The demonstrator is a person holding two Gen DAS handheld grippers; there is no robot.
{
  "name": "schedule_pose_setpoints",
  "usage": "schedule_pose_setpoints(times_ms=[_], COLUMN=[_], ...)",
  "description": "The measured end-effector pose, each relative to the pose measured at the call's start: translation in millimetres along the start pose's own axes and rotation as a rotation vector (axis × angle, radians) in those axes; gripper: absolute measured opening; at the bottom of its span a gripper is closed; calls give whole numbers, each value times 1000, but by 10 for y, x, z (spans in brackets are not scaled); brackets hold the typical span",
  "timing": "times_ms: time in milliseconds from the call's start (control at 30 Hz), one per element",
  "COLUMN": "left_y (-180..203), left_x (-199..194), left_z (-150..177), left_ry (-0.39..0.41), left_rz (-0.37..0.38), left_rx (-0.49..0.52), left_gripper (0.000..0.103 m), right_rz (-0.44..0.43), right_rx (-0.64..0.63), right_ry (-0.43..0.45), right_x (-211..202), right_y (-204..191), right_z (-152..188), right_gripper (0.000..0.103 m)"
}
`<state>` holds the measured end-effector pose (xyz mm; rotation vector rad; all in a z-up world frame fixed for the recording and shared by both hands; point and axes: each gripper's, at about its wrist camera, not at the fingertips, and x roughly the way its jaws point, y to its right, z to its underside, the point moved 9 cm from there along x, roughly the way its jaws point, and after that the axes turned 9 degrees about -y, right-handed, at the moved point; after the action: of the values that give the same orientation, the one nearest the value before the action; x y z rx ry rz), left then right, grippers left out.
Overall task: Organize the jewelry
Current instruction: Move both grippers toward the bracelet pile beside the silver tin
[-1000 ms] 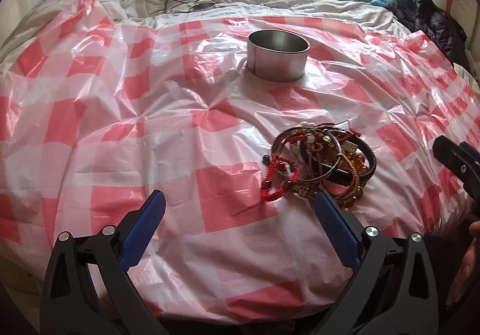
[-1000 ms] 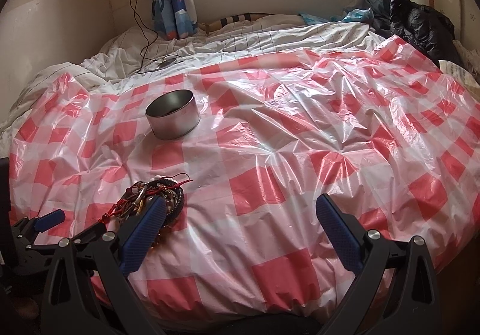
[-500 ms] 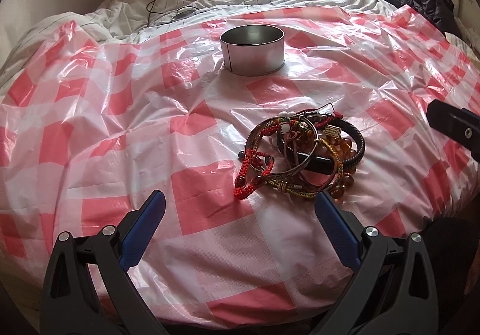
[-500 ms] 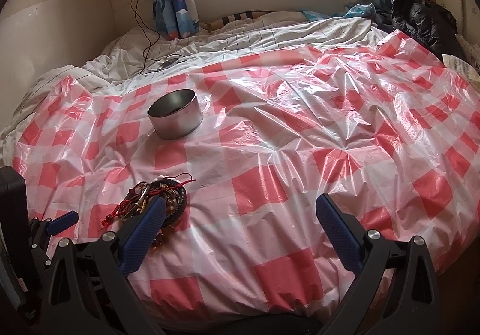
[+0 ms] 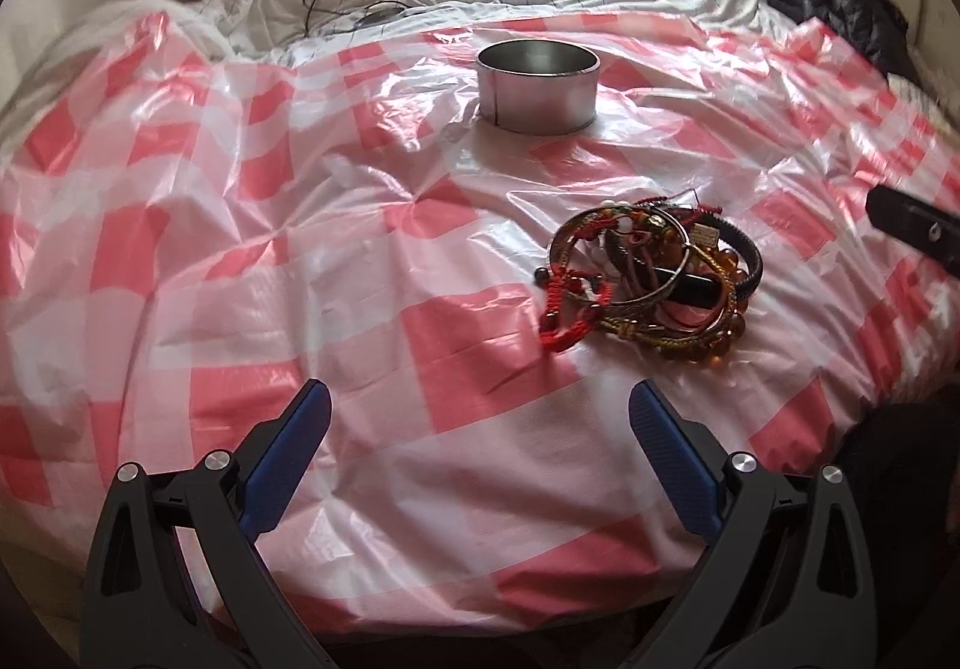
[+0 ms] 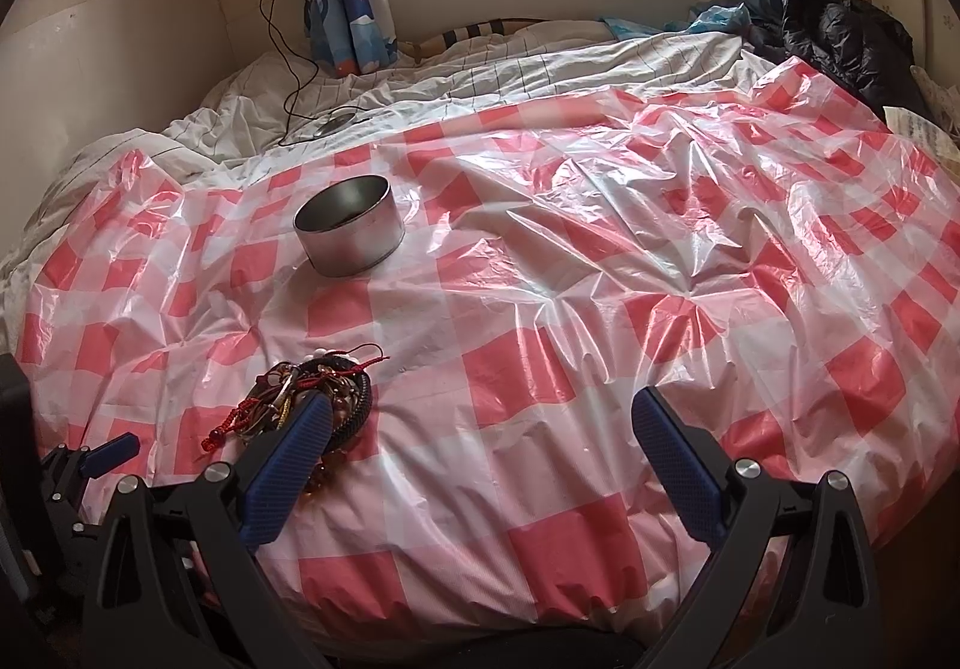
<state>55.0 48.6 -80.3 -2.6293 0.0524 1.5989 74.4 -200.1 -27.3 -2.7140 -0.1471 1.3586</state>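
Sitting on the bed's red-checked plastic sheet [image 5: 420, 345] is a tangled pile of bracelets [image 5: 651, 282], with a round metal tin [image 5: 538, 86] upright well behind it. Left tongs [image 5: 480, 453] are spread wide and holding nothing, low over the sheet, pile ahead and a bit right. Right tongs [image 6: 483, 453] are wide too, empty, with the pile partly behind the left finger [image 6: 288, 474].
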Motion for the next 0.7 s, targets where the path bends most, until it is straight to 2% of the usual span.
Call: schedule_pose_setpoints(times_ms=[67,167,333,433,533,600,633,700], left_y=[-88,-104,148,310,304,233,191,141], left_x=[-25,-32,-2,8,85,143,159,170], left_z=[24,43,-36,-129,-191,-193,-179,-176], left_ry=[12,22,34,61,47,26,19,19], left_rz=[45,63,88,61,34,76,107,118], left_rx=[-24,-8,83,153,162,129,108,92], left_gripper=[96,96,96,94,70,52,50,43], right_rz=[-1,-3,-7,-9,-13,-15,-17,-19], right_rx=[0,2,4,7,10,11,12,14], right_ry=[0,-1,-1,-2,-1,-2,-3,-4], right_x=[0,0,7,6,10,9,8,7], right_y=[0,-3,-14,-8,-11,-12,-18,-31], right_z=[-1,0,13,10,14,14,14,15], right_gripper=[96,96,96,96,96,96,96,96])
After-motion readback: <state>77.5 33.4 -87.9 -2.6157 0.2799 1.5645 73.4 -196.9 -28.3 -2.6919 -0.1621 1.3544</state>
